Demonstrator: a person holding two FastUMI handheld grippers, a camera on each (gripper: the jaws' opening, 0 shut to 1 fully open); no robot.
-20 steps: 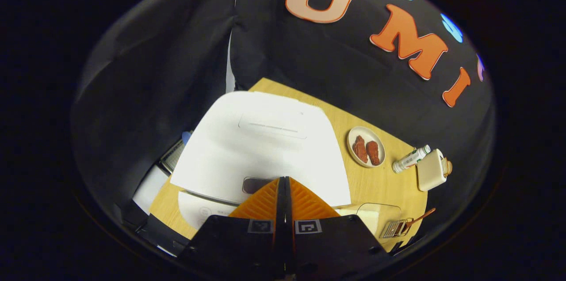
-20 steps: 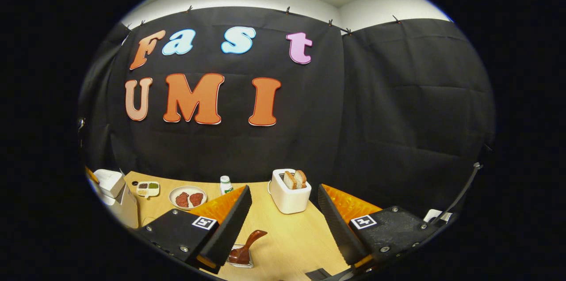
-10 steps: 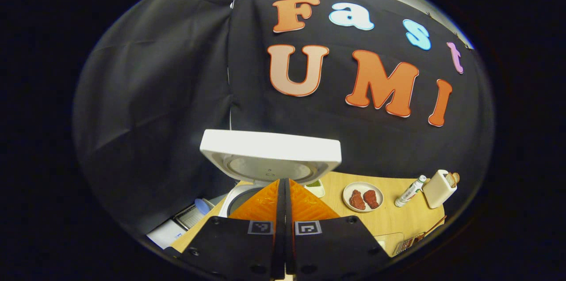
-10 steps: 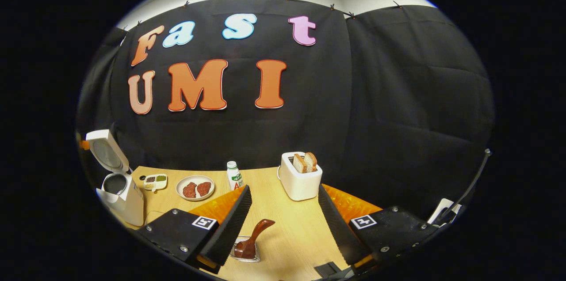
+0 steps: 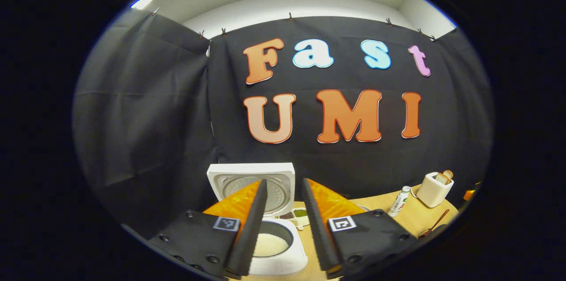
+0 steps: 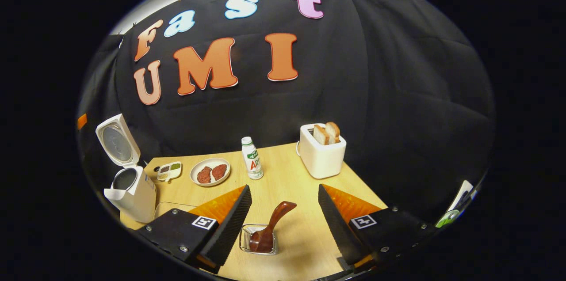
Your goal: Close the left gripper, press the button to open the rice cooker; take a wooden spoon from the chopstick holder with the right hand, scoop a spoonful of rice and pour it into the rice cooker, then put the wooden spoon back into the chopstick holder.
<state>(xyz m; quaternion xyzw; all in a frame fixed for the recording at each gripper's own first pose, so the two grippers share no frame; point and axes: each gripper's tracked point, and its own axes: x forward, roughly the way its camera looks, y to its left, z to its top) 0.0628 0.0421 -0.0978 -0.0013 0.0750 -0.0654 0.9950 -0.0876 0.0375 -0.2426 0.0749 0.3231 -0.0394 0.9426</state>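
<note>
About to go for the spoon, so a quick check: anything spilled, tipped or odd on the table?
Nothing stands out. The cooker stands upright with its lid open, and the spoon leans in its holder.

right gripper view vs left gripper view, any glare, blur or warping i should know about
Right gripper view: evenly lit and sharp, the wooden spoon crisp in the chopstick holder; fisheye bends the table edges and leans the rice cooker near the rim. Left gripper view: also sharp, a bright ceiling light at upper left, the open rice cooker partly hidden behind the left gripper.
</note>
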